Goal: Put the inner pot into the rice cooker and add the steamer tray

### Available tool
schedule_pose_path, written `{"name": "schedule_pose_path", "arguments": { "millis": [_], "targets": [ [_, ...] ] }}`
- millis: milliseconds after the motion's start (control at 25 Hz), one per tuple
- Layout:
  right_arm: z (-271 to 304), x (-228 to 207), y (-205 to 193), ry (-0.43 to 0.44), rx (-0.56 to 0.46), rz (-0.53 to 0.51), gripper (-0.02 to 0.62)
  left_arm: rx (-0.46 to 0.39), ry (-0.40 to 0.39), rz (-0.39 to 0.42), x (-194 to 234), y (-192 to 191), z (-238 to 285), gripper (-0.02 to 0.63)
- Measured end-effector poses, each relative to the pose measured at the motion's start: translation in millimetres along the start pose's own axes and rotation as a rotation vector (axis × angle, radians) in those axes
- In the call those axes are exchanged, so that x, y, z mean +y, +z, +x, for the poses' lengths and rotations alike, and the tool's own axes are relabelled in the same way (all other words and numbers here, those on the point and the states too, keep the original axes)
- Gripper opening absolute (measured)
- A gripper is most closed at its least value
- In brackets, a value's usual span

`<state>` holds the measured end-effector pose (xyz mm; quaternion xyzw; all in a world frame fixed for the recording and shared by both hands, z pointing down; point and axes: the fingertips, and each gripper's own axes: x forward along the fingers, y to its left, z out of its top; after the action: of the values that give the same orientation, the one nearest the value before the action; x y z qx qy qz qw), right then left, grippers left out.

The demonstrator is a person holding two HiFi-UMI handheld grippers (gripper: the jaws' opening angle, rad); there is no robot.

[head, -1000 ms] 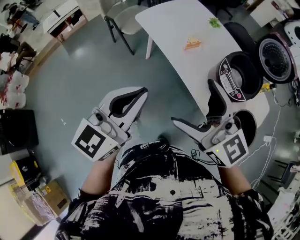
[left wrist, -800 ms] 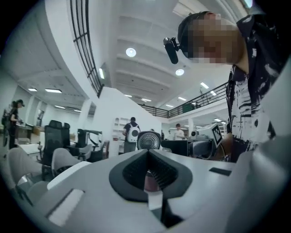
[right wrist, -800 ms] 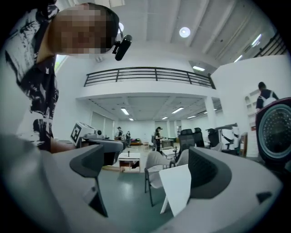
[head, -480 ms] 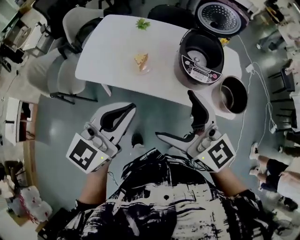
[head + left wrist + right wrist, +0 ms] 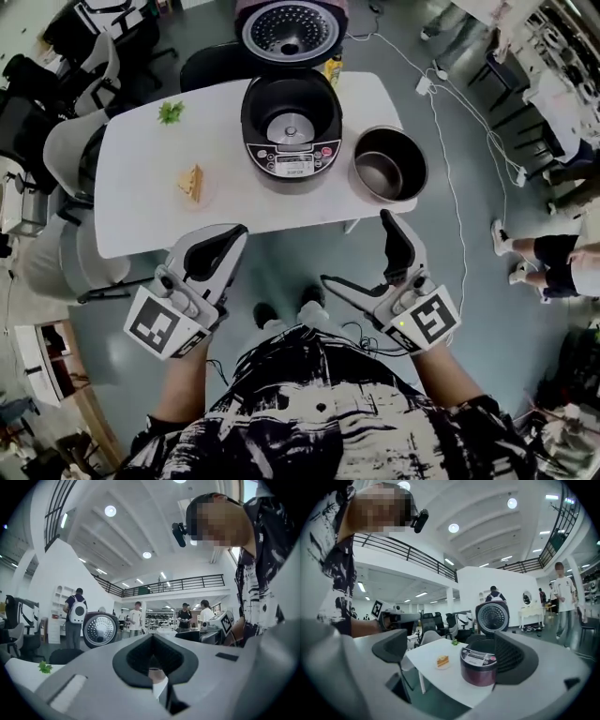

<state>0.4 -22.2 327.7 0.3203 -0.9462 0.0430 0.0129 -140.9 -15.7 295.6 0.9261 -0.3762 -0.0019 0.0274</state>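
Observation:
A dark purple rice cooker [image 5: 291, 131] [image 5: 480, 665] stands on the white table [image 5: 141, 211] with its lid [image 5: 291, 28] up and its well bare. To its right on the table sits the metal inner pot [image 5: 389, 167]. My left gripper [image 5: 234, 234] [image 5: 152, 639] hangs short of the table's near edge, shut with nothing in it. Off the table and short of the pot, my right gripper [image 5: 367, 261] [image 5: 450, 651] stands open and holds nothing. No steamer tray shows in any view.
A slice of cake [image 5: 192, 183] [image 5: 442, 661] and a small green sprig [image 5: 170, 112] lie on the table's left part. Chairs [image 5: 70, 150] stand at the left, cables [image 5: 450, 141] run across the floor on the right, and people stand around the room.
The head view has swung round, so the table with the cooker and pot went from the upper right to the top middle. Both grippers keep their states, low in front of me.

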Motion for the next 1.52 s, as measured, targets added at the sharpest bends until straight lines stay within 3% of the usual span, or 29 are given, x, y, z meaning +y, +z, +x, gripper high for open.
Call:
{"name": "schedule_pose_path", "arguments": {
  "millis": [200,400,1000,1320,1520],
  "targets": [
    [-32,-79,-11,-0.153,0.024,0.004,0.53,0.017,-0.053,0.01,-14,5,42,0.005],
    [-57,-132,-19,-0.233,0.032,0.014,0.53,0.033,-0.071,0.021,-29,5,68,0.005],
    [-70,-235,-53,-0.531,0.143,0.002,0.529,0.006,-0.149,0.0,-4,11,52,0.005],
    [-57,-315,-95,-0.637,0.261,0.072,0.529,0.004,-0.162,-0.013,12,3,51,0.005],
    [-54,-357,-138,-0.672,0.379,0.173,0.529,0.012,-0.167,-0.029,11,-1,56,0.005]
  ]
}}
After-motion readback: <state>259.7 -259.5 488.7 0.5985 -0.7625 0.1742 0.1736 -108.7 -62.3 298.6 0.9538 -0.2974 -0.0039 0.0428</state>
